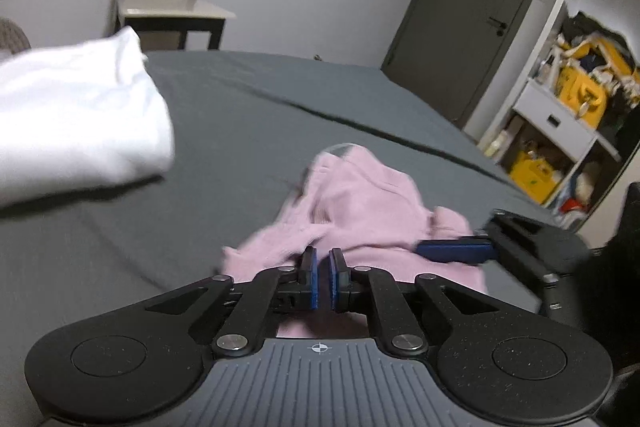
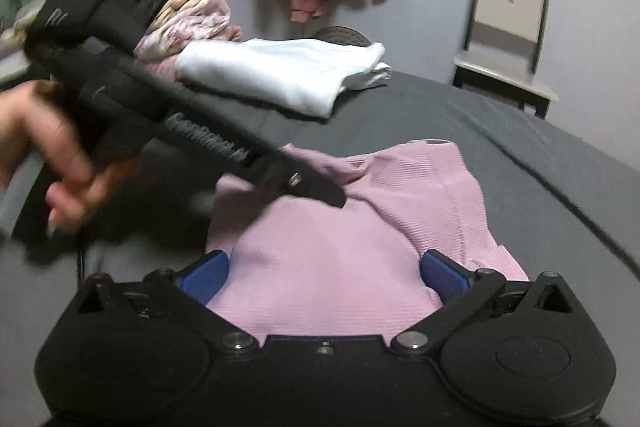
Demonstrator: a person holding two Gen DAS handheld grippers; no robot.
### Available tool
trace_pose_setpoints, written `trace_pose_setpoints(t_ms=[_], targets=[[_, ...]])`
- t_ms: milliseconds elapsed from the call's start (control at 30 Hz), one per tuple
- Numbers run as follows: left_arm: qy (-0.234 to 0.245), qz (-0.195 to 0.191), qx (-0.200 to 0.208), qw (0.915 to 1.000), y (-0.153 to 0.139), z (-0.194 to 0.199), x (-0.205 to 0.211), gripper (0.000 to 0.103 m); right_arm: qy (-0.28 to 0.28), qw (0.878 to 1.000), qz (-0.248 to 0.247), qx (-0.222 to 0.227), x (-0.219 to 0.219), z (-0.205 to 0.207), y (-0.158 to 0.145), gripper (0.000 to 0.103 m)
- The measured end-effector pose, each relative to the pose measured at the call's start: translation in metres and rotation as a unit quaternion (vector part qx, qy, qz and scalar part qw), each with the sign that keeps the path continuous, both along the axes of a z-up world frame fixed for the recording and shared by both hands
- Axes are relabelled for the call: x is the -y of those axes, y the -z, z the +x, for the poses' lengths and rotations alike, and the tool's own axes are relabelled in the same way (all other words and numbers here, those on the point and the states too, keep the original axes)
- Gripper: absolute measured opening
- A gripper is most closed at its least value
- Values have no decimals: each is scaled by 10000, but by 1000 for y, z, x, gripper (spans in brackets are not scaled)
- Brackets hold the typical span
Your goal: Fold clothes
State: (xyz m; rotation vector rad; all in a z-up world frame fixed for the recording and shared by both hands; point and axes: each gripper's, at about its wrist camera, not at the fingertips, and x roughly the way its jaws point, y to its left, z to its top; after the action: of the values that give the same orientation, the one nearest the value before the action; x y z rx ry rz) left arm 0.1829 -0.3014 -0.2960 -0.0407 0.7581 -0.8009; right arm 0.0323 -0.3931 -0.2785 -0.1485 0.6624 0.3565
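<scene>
A pink ribbed garment (image 1: 360, 195) (image 2: 340, 259) lies crumpled on the grey bed sheet (image 1: 240, 115) (image 2: 520, 163). My left gripper (image 1: 323, 279) has its blue pads almost together at the garment's near edge. From the right wrist view its tip (image 2: 334, 195) pinches a fold, and the cloth puckers around it. A person's hand (image 2: 44, 163) holds that gripper. My right gripper (image 2: 324, 277) stands wide open with the pink cloth lying between its fingers. One of its blue fingers (image 1: 456, 251) rests over the garment's right side.
A folded white garment (image 1: 72, 115) (image 2: 288, 75) lies on the bed behind, with a pile of pinkish clothes (image 2: 192, 19) beyond it. A chair (image 1: 172, 11) (image 2: 508, 39) stands past the bed. There is a grey door (image 1: 472, 11) and cluttered shelves (image 1: 568, 115) to the right.
</scene>
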Motion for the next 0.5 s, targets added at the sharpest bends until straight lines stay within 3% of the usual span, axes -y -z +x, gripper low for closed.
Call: trace_pose_setpoints(t_ms=[167, 300, 433, 500], targets=[[-43, 18, -260, 9997, -3, 13, -5, 8, -182, 9995, -176, -180, 3, -4, -10, 103], [-85, 222, 3, 9997, -16, 5, -1, 9, -174, 9997, -40, -143, 18, -18, -30, 103], [-537, -250, 197, 9981, -36, -16, -19, 13, 210, 9988, 435, 51, 47, -33, -55, 103], [-696, -676, -110, 9952, -40, -29, -33, 14, 542, 9939, 960, -97, 68, -31, -62, 103]])
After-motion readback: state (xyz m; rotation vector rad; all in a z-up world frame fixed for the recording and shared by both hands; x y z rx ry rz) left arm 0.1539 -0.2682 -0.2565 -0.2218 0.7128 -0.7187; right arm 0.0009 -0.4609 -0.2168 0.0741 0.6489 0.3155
